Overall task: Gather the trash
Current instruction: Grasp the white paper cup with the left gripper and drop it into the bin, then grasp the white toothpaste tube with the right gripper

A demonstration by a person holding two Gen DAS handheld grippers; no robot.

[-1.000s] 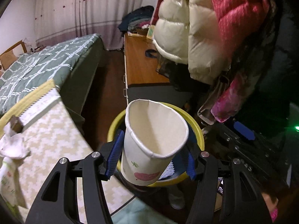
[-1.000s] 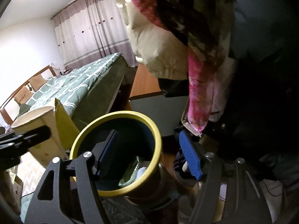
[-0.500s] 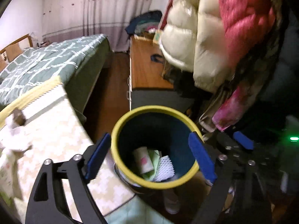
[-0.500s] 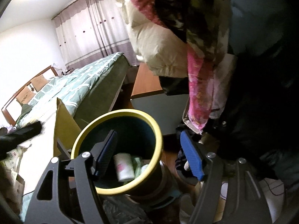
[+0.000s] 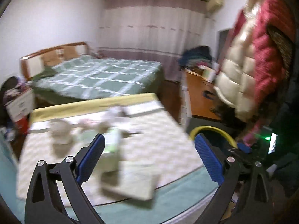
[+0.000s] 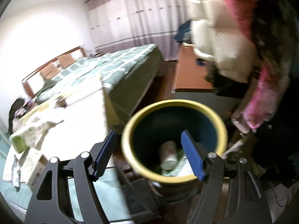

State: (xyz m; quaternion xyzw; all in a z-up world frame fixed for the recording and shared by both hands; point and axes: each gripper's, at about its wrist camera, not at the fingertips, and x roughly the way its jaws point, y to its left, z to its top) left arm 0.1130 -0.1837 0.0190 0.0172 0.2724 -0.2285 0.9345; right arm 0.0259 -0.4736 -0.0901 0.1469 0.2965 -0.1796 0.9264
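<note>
Yellow-rimmed dark blue round bin [image 6: 222,128] below your right gripper [image 6: 149,155], white paper cup [image 6: 169,155] lying inside on green scraps, both your grippers' jaws spread apart, left gripper [image 5: 149,158] holding nothing.

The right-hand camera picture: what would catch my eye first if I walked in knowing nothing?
Probably the yellow-rimmed bin in the middle of the right wrist view, dark blue inside, with a paper cup lying on its side at the bottom among other scraps. The right gripper hangs open just above it, blue pads spread. Behind, a green checked bed fills the left, and puffy white and pink coats hang at the upper right.
</note>
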